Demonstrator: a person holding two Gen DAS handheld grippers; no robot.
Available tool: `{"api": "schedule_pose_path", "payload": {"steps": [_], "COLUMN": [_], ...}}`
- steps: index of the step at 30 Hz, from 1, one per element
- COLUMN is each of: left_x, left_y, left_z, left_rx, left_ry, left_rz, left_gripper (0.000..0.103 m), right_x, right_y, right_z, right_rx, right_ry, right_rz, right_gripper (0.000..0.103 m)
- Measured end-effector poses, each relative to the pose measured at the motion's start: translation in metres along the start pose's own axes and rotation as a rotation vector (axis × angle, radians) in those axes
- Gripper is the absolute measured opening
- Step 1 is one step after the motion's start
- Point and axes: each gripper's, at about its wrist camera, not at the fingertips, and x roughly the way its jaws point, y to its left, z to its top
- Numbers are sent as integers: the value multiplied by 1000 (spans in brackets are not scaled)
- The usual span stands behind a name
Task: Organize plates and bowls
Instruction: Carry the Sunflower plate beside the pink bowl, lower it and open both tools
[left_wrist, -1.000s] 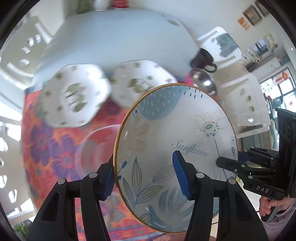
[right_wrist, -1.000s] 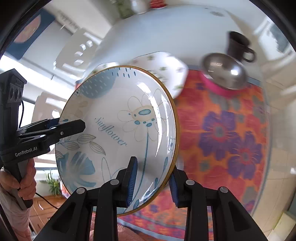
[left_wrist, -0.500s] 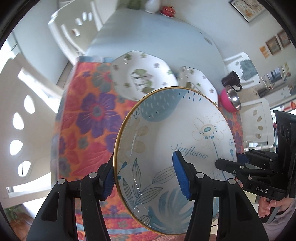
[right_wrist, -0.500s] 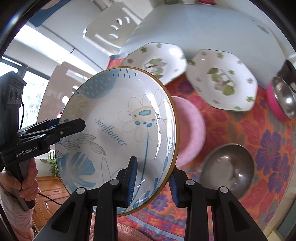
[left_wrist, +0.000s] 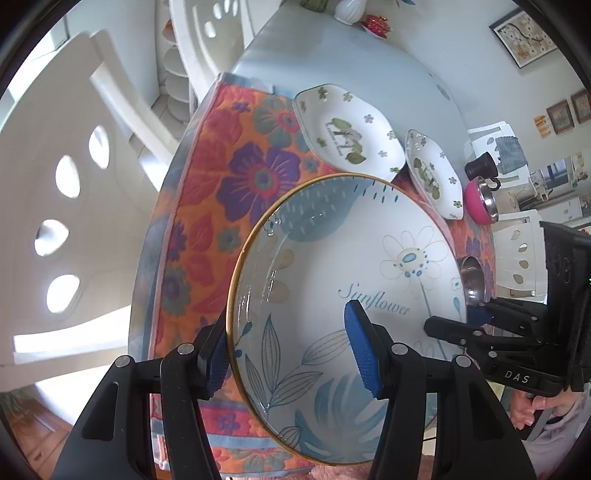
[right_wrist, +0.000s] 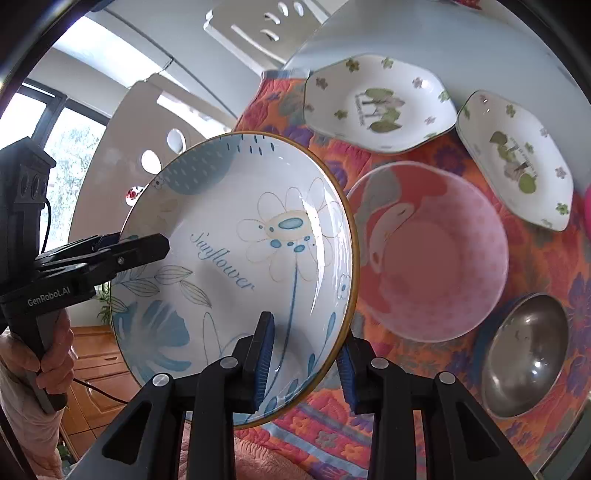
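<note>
Fingers (left_wrist: 364, 349) of left gripper (left_wrist: 291, 350) and right gripper (right_wrist: 304, 360) clamped on opposite rims of the Sunflower plate (right_wrist: 236, 266), carried tilted above the worktop (left_wrist: 351, 62), beside the pink flamingo plate (right_wrist: 428, 251). Mid-transfer; next calls for levelling and lowering onto it.

From my left view, the sunflower plate (left_wrist: 332, 258) hides most of the steel bowl (left_wrist: 472, 280). In my right view, it covers the pink bowl's (right_wrist: 436, 254) left edge. The frame crops the magenta bowl (right_wrist: 587, 206).
</note>
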Motion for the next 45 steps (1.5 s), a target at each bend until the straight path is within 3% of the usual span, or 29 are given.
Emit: {"api": "schedule_pose_path", "payload": {"steps": [14,32,38,41,44,45], "left_x": [41,89,89,88,87,87], "left_y": [38,46,42,42,41,42], "left_z": [-32,-58,-59,-60,-62,-62], "left_rx": [-64,-86,-63,-55,-38,-36], "left_ry": [64,157,143,137,132,130], "left_rz": [-12,6,22,27,37,35], "left_gripper": [53,53,53,53,54,54], "right_x": [67,119,127,125,127,129], "right_y": [3,-4,-7,-8,-3,1], "right_z": [-16,-18,-17,-20,-21,-21], "right_rx": [0,-8,16,20,5,-3], "right_ry": [81,98,93,85,81,80], "right_rz": [20,-102,-100,-102,-116,-124], "right_gripper": [32,32,32,37,47,54]}}
